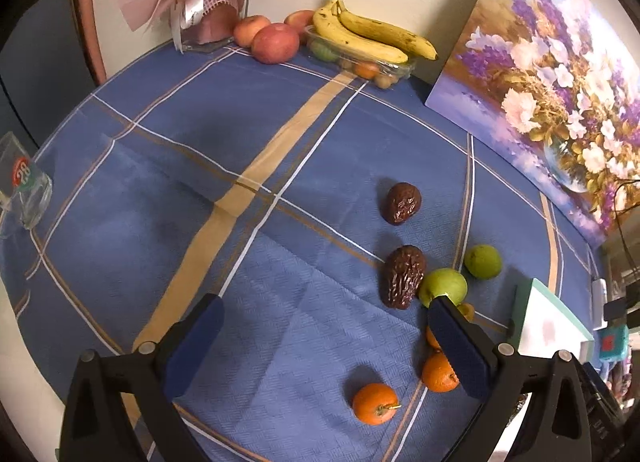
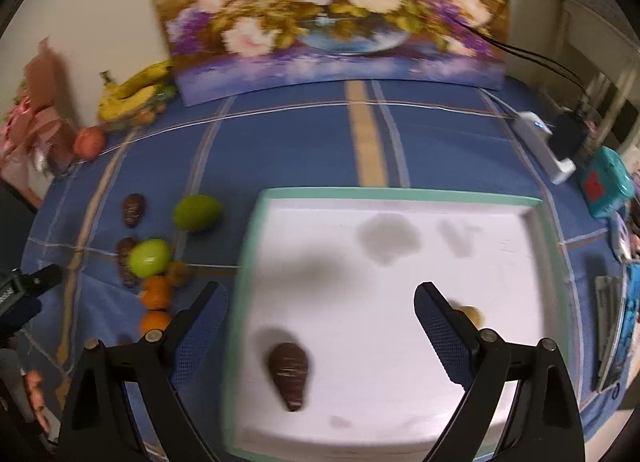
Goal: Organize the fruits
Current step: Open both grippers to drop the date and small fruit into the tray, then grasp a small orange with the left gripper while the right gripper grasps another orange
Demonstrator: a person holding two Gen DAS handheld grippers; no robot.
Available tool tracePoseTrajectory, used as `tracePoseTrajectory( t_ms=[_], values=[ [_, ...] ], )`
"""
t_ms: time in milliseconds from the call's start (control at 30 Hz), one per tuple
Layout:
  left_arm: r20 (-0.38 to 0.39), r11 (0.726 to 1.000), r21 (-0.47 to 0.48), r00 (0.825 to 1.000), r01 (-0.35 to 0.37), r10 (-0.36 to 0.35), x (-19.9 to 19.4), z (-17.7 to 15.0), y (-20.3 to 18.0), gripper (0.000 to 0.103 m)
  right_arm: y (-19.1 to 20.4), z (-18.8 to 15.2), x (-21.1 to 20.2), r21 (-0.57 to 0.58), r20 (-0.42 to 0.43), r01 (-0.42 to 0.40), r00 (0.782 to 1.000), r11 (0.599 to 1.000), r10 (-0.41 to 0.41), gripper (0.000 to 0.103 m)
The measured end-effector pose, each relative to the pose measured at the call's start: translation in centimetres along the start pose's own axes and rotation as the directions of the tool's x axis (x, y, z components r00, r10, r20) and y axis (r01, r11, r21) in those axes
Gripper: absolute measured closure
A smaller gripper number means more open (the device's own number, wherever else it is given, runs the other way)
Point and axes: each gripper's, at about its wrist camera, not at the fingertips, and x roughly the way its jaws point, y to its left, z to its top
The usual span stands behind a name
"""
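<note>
The white, green-rimmed tray (image 2: 400,194) lies beneath the right gripper (image 2: 318,306), wide open and empty above a brown wrinkled date (image 2: 289,374). The left gripper (image 1: 326,322), equally open and empty, should be centred over the loose orange mandarin (image 1: 375,402) just ahead.

On the table (image 2: 304,141), a tray (image 2: 400,195) holds one date (image 2: 290,374). Left of it lie two dates (image 1: 403,203), two green fruits (image 1: 483,260) and oranges (image 1: 375,403); bananas (image 1: 372,35) rest far behind.

My left gripper (image 1: 324,342), right gripper (image 2: 320,326): black angular frames, silver screws, blue textured finger pads (image 1: 460,346).
</note>
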Motion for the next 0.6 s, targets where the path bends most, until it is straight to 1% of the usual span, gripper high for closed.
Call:
tracePoseTrajectory(
  t_ms=[67, 167, 233, 267, 400, 500, 533, 600],
  values=[
    [0.001, 1.000, -0.001, 1.000, 0.016, -0.016, 0.1, -0.2, 0.2, 0.000, 1.2, 0.1, 0.0, -0.025, 0.001, -0.024, 1.000, 0.999, 0.024, 0.008],
    [-0.023, 0.999, -0.007, 0.999, 0.043, -0.043, 0.4, -0.7, 0.4, 0.000, 3.0, 0.2, -0.1, -0.051, 0.013, -0.062, 0.998, 0.997, 0.063, 0.008],
    [-0.059, 0.997, -0.009, 0.995, 0.076, -0.077, 0.8, -1.2, 0.4, 0.000, 3.7, 0.2, -0.1, -0.059, 0.011, -0.080, 0.997, 0.995, 0.081, 0.008],
    [-0.078, 0.997, -0.006, 0.994, 0.082, -0.082, 1.0, -1.4, 0.4, 0.000, 4.0, 0.2, -0.1, -0.061, 0.010, -0.085, 0.996, 0.994, 0.086, 0.008],
    [-0.145, 0.998, 0.018, 0.988, 0.060, -0.057, 2.0, -2.3, 0.0, 0.000, 4.5, 0.0, -0.2, -0.066, 0.009, -0.085, 0.996, 0.994, 0.086, 0.008],
    [-0.217, 0.998, 0.016, 0.975, 0.058, -0.053, 3.1, -3.1, -0.3, 0.002, 4.5, -0.3, 0.2, -0.062, -0.014, -0.080, 0.997, 0.995, 0.079, 0.008],
    [-0.231, 0.998, 0.015, 0.972, 0.058, -0.053, 3.3, -3.3, -0.3, 0.003, 4.5, -0.4, 0.3, -0.060, -0.025, -0.081, 0.996, 0.995, 0.080, 0.008],
    [-0.256, 0.998, 0.010, 0.965, 0.062, -0.057, 3.8, -3.7, -0.4, 0.012, 4.5, -0.6, 0.8, -0.055, -0.049, -0.080, 0.996, 0.995, 0.077, 0.008]
  ],
)
